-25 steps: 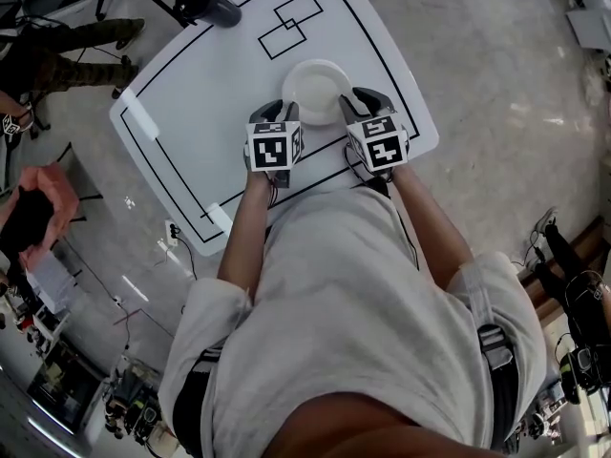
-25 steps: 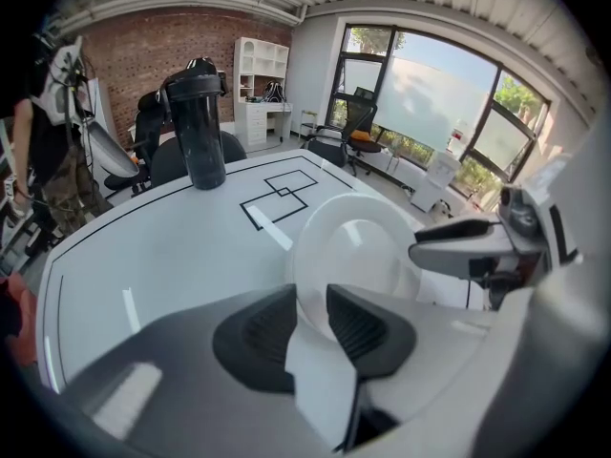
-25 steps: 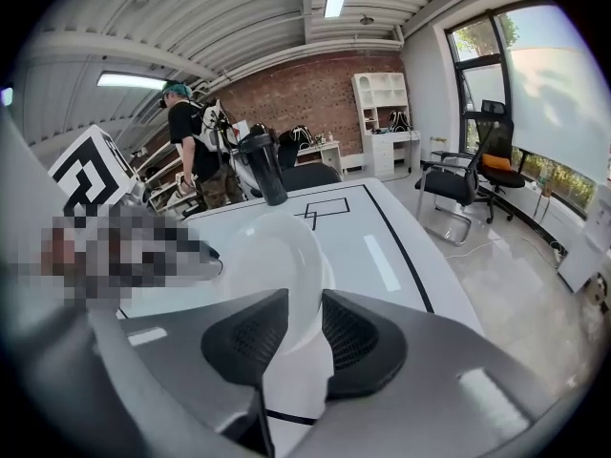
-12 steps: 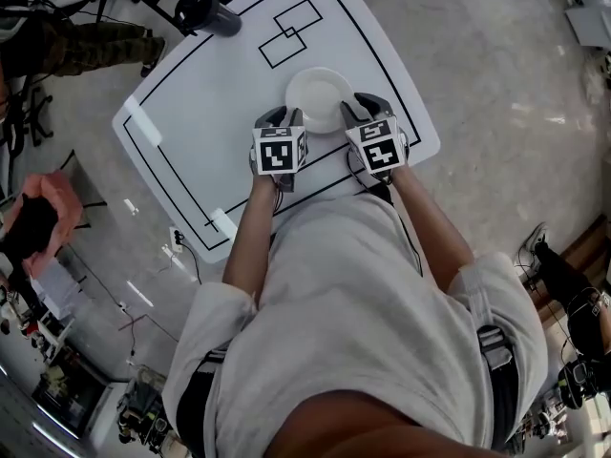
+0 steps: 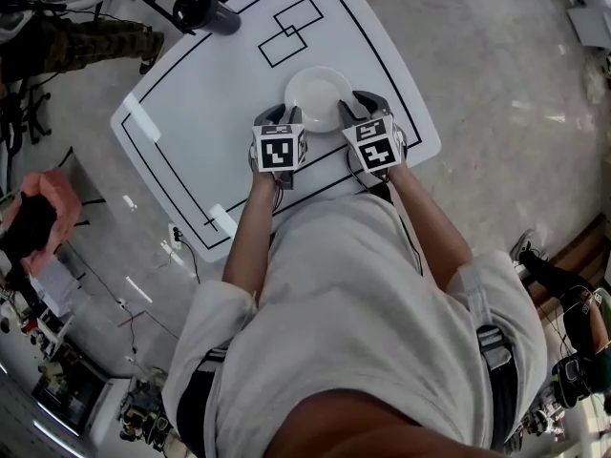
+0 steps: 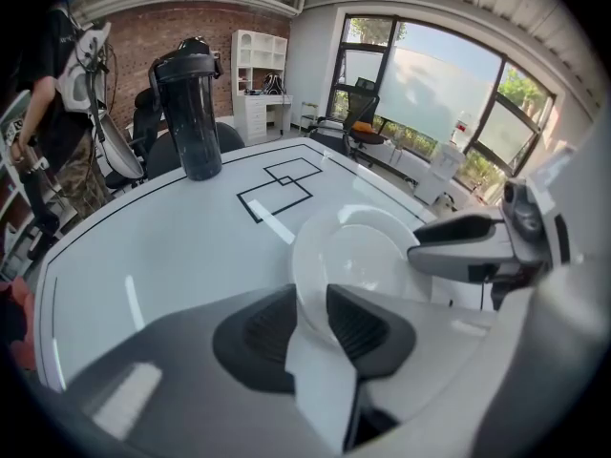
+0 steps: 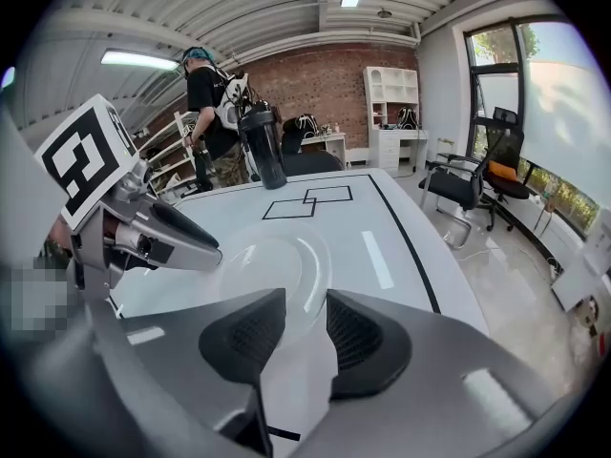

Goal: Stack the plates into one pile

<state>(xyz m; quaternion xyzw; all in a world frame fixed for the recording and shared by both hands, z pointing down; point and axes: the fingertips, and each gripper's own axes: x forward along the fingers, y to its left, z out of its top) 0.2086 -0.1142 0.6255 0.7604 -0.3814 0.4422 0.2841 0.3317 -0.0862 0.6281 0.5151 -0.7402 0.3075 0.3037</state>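
**Inspector:** Two grippers on station at one white plate point(image 5: 318, 98). Location of the plate?

**Assistant:** Lying flat on the white table point(image 5: 210, 93), toward the near edge, directly in front of the person. Cannot tell from above whether a single plate or several nested.

**Inspector:** State of the left gripper point(image 6: 307, 313)?

**Assistant:** Closed to a narrow gap on the plate's left rim, pinching it between the pads.

**Inspector:** And the right gripper point(image 7: 305, 327)?

**Assistant:** Just been opening its jaws; now standing fairly wide. Straddling the plate's right rim, with the pads not pressing on it.

**Inspector:** Bearing for the coming move?

**Assistant:** Ahead of and below both grippers, each pitched steeply down at it from the near side. Round in outline, so no long axis to allow for. Neither hand nearer: left at the left rim, right at the right rim, facing one another across the plate. Judged as a release in progress on the right side only. Drawing straight back toward the body should clear that rim without dragging it.

**Inspector:** Anything else on the surface?

**Assistant:** Only a dark bottle point(image 5: 208, 8) at the far left corner, well apart. No other plate seen anywhere on the table.
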